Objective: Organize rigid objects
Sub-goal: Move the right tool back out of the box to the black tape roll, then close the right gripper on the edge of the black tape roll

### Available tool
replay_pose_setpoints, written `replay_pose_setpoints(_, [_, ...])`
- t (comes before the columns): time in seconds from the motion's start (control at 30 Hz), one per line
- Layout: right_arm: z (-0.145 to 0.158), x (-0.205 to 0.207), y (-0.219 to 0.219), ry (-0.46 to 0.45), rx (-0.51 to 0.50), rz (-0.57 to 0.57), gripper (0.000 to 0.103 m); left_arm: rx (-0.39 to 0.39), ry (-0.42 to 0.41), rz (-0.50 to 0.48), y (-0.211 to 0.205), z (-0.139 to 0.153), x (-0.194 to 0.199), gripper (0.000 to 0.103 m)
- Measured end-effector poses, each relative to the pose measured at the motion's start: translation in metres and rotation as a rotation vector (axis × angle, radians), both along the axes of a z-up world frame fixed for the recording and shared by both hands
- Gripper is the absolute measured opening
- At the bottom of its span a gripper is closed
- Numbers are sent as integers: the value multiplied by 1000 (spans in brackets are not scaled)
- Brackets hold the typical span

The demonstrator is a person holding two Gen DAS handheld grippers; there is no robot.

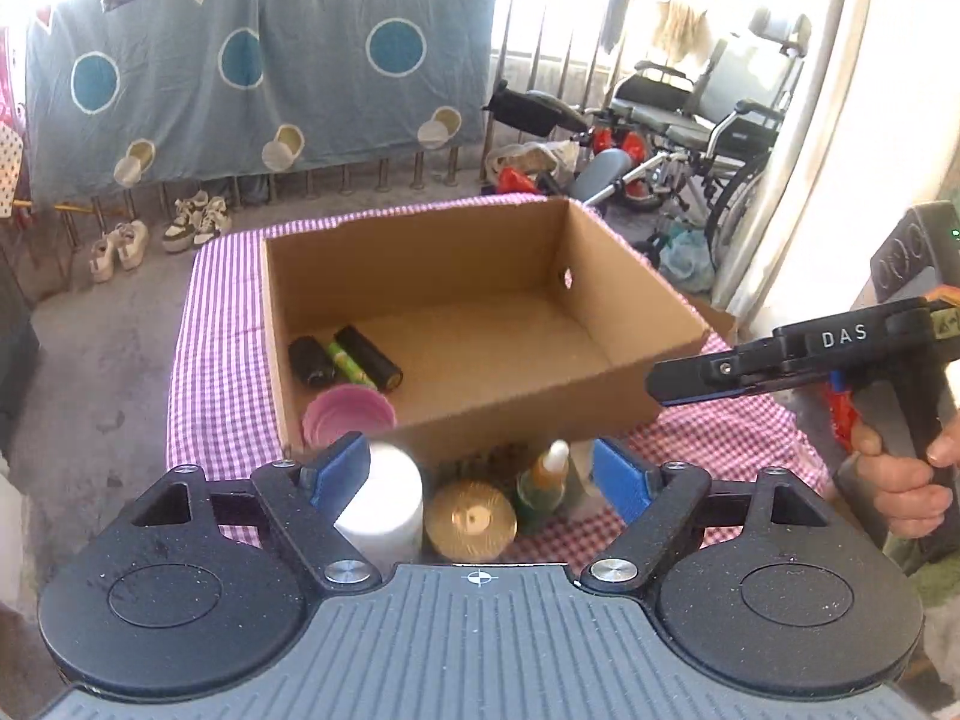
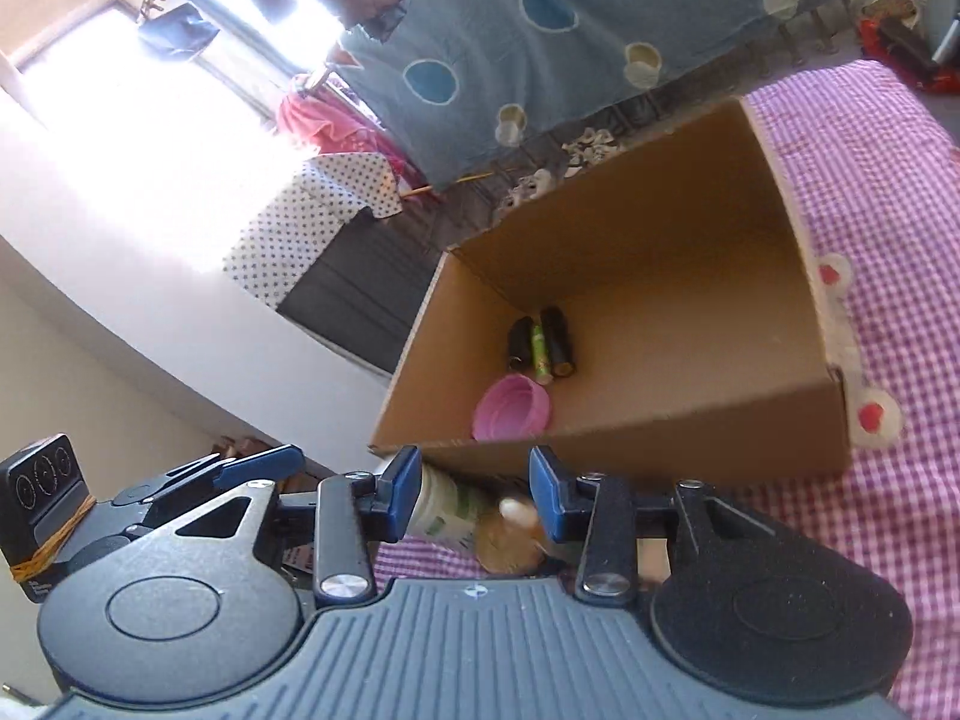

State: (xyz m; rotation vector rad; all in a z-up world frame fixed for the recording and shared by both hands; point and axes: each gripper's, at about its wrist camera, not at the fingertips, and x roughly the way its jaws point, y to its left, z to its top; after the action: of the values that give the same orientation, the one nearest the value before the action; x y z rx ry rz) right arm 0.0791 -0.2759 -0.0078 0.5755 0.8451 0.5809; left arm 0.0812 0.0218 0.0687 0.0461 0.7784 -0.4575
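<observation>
Partly hidden behind the cardboard box [image 1: 624,324], blurred bottles [image 1: 543,477] stand unclear; inside lie a pink lid [image 1: 348,414] and dark cylinders [image 1: 345,357]. The left gripper [image 1: 480,474] and right gripper [image 2: 474,483] gape, holding nothing.

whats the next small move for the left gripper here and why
Probably ease the left gripper down over the white bottle and close on it. Its jaws stand open and empty, the bottle stands just ahead by its left pad, outside the cardboard box with the gold lid and dropper bottle. The pink cup and batteries are already inside.
</observation>
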Motion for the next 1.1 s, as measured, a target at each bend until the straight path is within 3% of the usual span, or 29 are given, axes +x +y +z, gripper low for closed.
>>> replay_pose_setpoints(0.27, [-48, -34, 26, 69, -10, -33, 48, 67, 120, 9, -8, -59, -24, 82])
replay_pose_setpoints(0.47, [-64, -31, 59, 108, -90, 35, 49, 203, 98, -8, -26, -88, -31, 82])
replay_pose_setpoints(0.67, [-73, -30, 83, 115, -175, 54, 49, 286, 81, -21, -36, -110, -37, 82])
replay_pose_setpoints(0.8, [-76, -27, 90, 118, -196, 67, 48, 303, 88, -25, -37, -116, -38, 79])
replay_pose_setpoints(0.87, [-77, -26, 93, 114, -197, 68, 43, 300, 93, -24, -35, -118, -36, 77])
replay_pose_setpoints(1.1, [-82, -20, 104, 124, -228, 91, 36, 260, 97, -10, -33, -122, -33, 73])
